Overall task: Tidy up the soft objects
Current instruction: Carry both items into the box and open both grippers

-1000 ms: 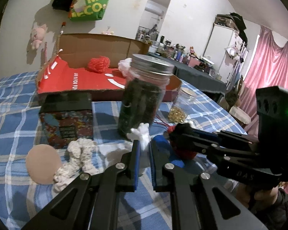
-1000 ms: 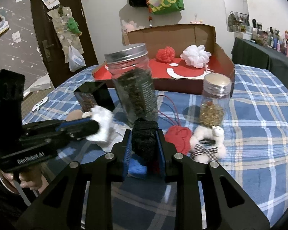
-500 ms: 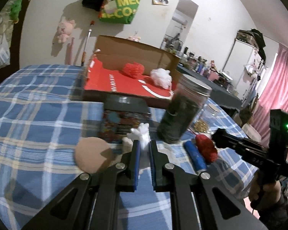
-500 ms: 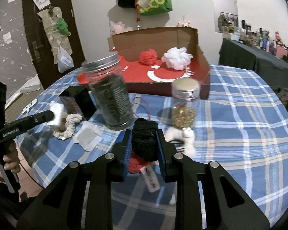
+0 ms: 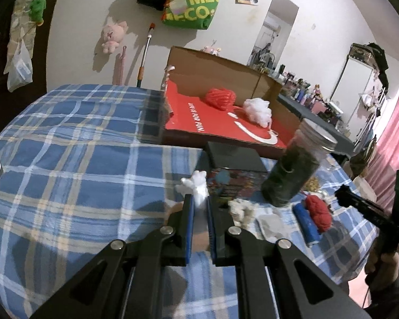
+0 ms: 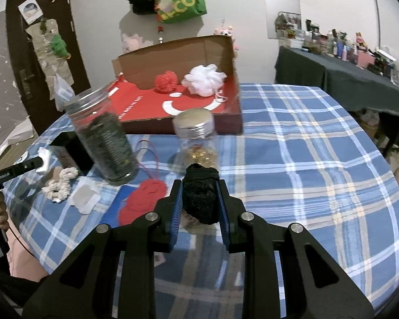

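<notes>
Left claw: my left claw [image 5: 200,207] pinches a small white fluffy thing [image 5: 196,186], held up over the blue checked surface [image 5: 74,164].
Left view, box: the red cardboard box [image 5: 220,122] sits at the far side, with a red puff [image 5: 220,98] and a white puff [image 5: 257,110] inside.
Left view, near things: a dark tin [image 5: 234,170] and a tall jar [image 5: 295,167] stand behind my claw. A cream knot toy [image 5: 240,210], a blue tube [image 5: 305,223] and a red yarn ball [image 5: 317,212] lie on the surface.
Right claw: my right claw [image 6: 199,199] squeezes a black fuzzy lump [image 6: 200,192], lifted off the surface.
Right view, near things: a small jar [image 6: 196,141] with gold bits stands just behind the lump. A flat white pad [image 6: 85,195] lies left.
</notes>
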